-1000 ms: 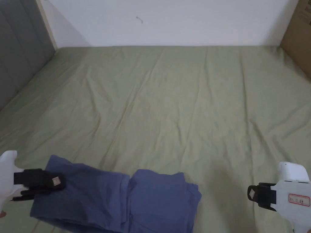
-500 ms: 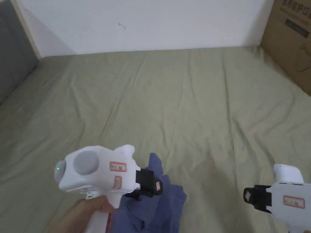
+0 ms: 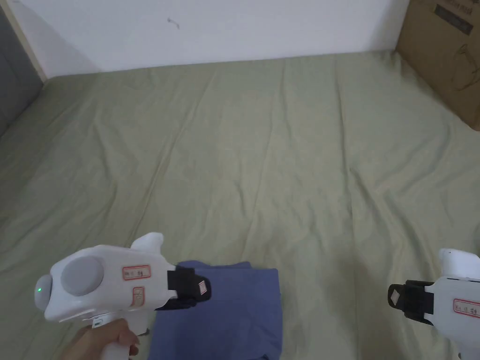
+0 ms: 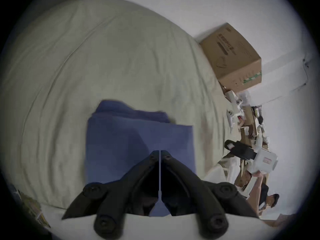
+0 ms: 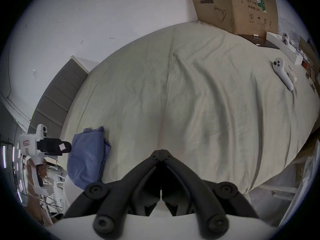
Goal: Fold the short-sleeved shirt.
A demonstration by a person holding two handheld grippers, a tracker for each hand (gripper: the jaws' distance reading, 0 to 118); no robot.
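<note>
Two hand-held grippers are present over a bed covered by an olive-green sheet. The short-sleeved shirt, blue, lies folded into a compact rectangle at the near edge of the bed, left of centre in the head view. In the left gripper view the shirt shows as stacked layers, the top layer flat and square-cornered, with a rounded lower layer protruding at the far side.

Left gripper: held by a hand at the lower left, white body, black jaws pointing right, positioned over the left portion of the shirt. In its own view the left gripper has its jaws pressed together, with only a hairline seam between them. The tips are above the shirt; contact with the fabric cannot be determined, and no cloth is seen between them.

Right gripper: at the lower right of the head view, well apart from the shirt, over bare sheet. In its own view the right gripper has its jaws closed tip to tip, with nothing between them. The same view shows the shirt to the far left, with the left gripper just beside it.

Other items: a cardboard box stands at the far right corner of the bed against the white wall. A white controller lies on the sheet near the right edge. A grey padded headboard stands at the left side.
</note>
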